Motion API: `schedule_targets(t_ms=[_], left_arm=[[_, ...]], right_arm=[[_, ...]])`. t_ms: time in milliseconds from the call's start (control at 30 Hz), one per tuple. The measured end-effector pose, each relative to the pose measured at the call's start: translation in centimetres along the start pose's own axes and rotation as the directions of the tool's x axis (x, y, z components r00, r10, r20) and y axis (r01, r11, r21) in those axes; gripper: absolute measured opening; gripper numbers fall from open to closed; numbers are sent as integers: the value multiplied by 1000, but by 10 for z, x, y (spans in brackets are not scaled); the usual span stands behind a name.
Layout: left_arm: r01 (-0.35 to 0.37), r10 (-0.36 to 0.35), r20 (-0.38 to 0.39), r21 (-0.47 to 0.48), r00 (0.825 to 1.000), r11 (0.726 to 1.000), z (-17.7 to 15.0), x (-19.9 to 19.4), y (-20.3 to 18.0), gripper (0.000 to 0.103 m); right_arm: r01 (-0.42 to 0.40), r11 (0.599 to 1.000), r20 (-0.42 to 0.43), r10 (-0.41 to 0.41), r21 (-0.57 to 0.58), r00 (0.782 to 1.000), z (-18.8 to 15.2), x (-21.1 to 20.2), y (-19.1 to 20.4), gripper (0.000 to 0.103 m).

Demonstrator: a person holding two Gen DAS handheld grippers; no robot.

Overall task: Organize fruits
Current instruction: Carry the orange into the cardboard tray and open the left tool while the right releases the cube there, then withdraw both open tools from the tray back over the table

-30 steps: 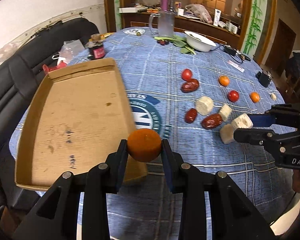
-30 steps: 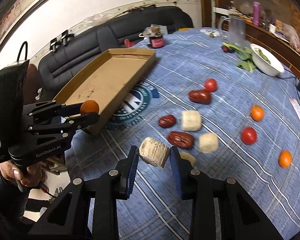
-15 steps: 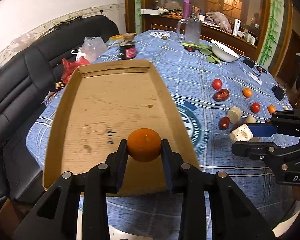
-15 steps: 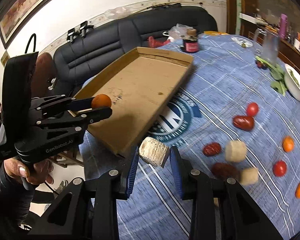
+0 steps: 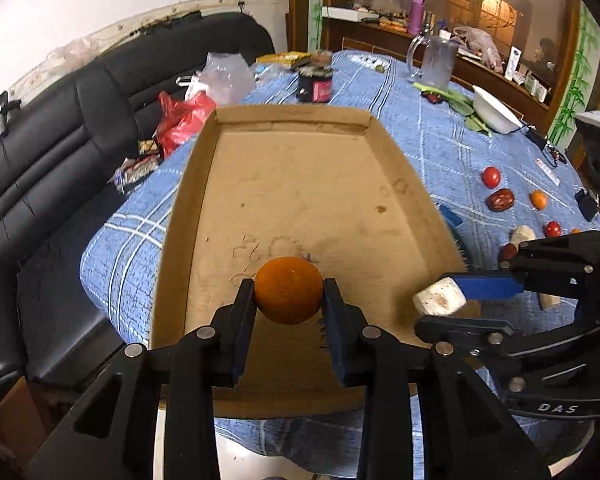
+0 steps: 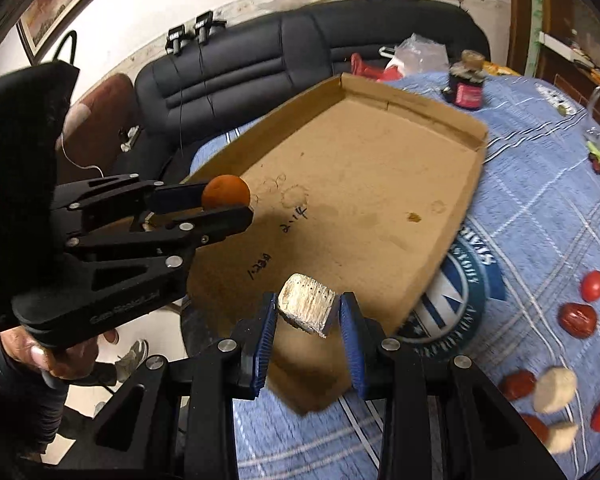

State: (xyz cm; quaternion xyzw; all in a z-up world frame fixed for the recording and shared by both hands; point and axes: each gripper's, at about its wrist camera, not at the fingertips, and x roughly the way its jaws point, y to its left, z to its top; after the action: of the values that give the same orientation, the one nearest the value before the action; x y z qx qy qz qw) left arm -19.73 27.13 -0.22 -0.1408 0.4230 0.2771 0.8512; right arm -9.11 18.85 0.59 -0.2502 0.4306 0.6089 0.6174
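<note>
Fruit is split between two spots right now: most of it sits loose on the blue checked tablecloth point(image 5: 432, 152), off to the right of the cardboard tray point(image 5: 300, 184), including a red tomato point(image 5: 491, 177), a dark red date point(image 5: 501, 200) and a little orange one point(image 5: 538, 199). The left gripper point(image 5: 288, 300) has its fingers pinched on a small orange point(image 5: 288, 290), held above the near end of the tray. The right gripper point(image 6: 307, 326) is clamped narrow on a pale cut chunk point(image 6: 306, 308), over the tray's near right corner. A hand point(image 6: 56, 360) grips the left tool's handle. Behind the tray there's a dark jar point(image 5: 315, 85), a red bag point(image 5: 180, 120) and a black couch point(image 5: 60, 128).
</note>
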Motion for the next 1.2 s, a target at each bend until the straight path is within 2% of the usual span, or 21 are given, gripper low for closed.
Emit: schedule_targets(t_ms=[400,433,467,500,533,800,900,1033,1200], left_arm=[[11,-10,-96,5,995,1000,-9,28,-2,31],[9,-9,-97,4,995,1000,-9,27,-2,36],[9,-9,-104,3,995,1000,-10,27,-2,48],[4,-4,-105,2,995,1000,-10,26,-2,54],[-7,7,-93,4,996,1000,-10,24,-3,59],[-15,15,-3,-1,1000,1000,-5,-9,-8,59],[-3,3,17,0,1000,1000,-3,-19,-12,59],[7,-8,34,9,999,1000,-3,-27,-24,59],[31,-31,37,25,999,999,-1,-32,-41,59]], right_arm=[[-1,999,-70,-1,-32,998,-2,28,4,33],[-1,999,-69,-1,-33,998,-1,28,4,33],[-3,999,-70,1,-32,998,-2,27,5,34],[-3,999,-68,1,-32,998,-2,26,5,35],[0,999,-64,-2,-32,998,-2,24,5,35],[29,999,10,-29,-25,1000,-10,-17,7,40],[48,999,44,-48,-11,998,-16,-38,6,46],[108,994,85,-109,11,990,-27,-63,3,58],[199,978,98,-204,54,974,-47,-84,-12,58]])
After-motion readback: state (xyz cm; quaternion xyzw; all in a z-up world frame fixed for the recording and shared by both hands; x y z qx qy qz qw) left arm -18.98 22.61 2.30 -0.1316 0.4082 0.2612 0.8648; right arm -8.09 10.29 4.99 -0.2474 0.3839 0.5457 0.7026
